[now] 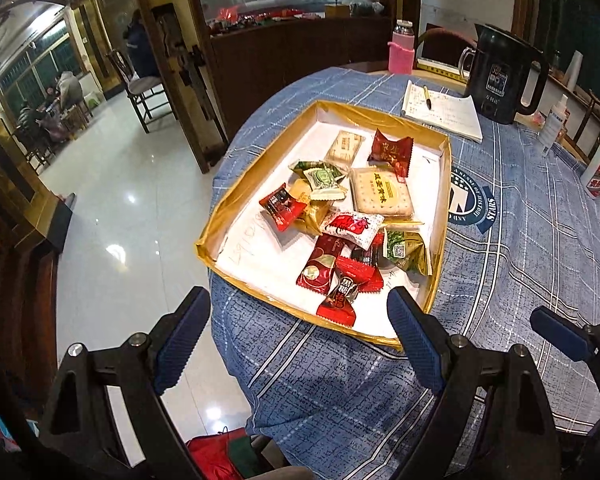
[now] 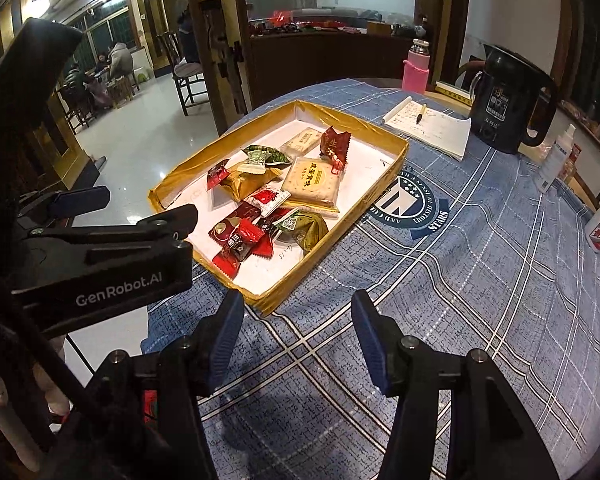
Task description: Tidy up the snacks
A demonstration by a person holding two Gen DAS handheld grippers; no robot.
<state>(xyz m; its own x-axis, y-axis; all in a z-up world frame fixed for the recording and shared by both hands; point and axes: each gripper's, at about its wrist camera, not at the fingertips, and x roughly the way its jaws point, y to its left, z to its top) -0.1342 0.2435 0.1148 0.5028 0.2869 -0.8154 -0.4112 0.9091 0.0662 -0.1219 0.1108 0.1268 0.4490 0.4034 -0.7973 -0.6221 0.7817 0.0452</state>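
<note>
**Both grippers empty, near the snack box**

The left gripper (image 1: 298, 334) hangs over the near edge of the gold box (image 1: 260, 168), its fingers (image 1: 416, 344) wide apart and holding nothing. The snacks (image 1: 352, 216) lie in a loose pile inside the box, on the desk (image 1: 520, 248). The right gripper (image 2: 296, 340) is just right of the box's near corner, over the cloth; its fingers (image 2: 370, 344) are partly apart, nothing between them.

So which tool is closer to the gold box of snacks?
Left. The left tool sits at the shallow gold cardboard box's near edge, one finger overlapping its corner. The right tool hovers over the blue checked tablecloth, short of the box.
</note>
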